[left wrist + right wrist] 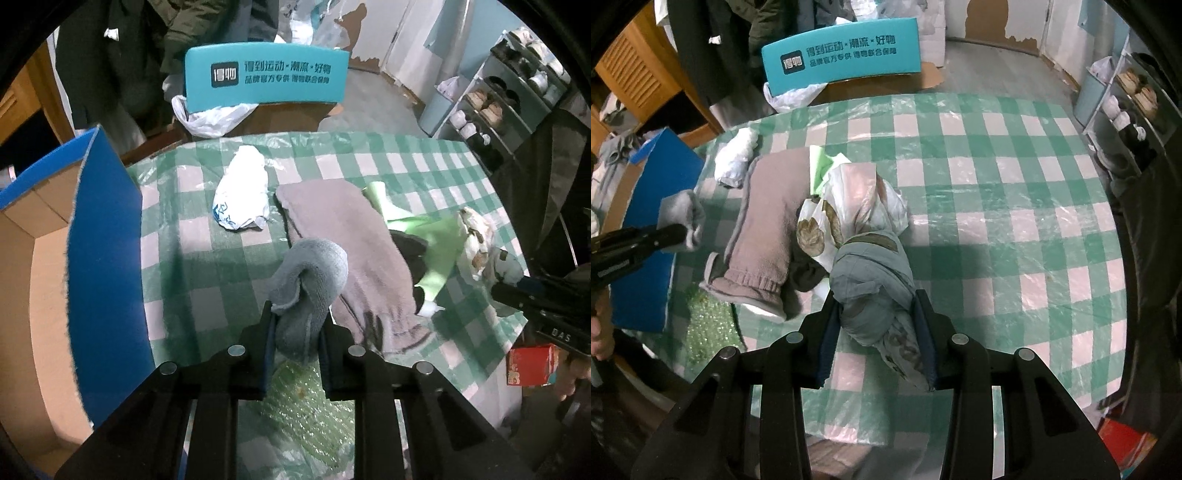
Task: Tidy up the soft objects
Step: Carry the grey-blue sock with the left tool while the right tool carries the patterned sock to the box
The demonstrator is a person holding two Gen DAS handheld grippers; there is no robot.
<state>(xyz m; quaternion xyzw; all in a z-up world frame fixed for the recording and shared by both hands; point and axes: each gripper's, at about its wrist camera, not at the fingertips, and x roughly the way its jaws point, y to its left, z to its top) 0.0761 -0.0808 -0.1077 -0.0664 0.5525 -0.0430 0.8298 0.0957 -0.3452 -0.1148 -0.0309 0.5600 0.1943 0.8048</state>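
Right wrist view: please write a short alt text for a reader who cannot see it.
The right gripper is shut on a knotted leaf-print cloth bundle above a green-checked table. To its left lie a brown towel and a blue box.

grey sock (314, 280) – fuzzy fleece | table cover (997, 166) – glossy checked plastic | blue box (107, 258) – matt cardboard

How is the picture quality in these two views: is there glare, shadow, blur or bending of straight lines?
Left wrist view: strong fisheye bending at the dark corners; the teal box bows; the left claw and its grey sock look fairly sharp, the edges soft. Right wrist view: glare patches on the plastic-covered checked tablecloth; a dark shadow falls beside the right claw.
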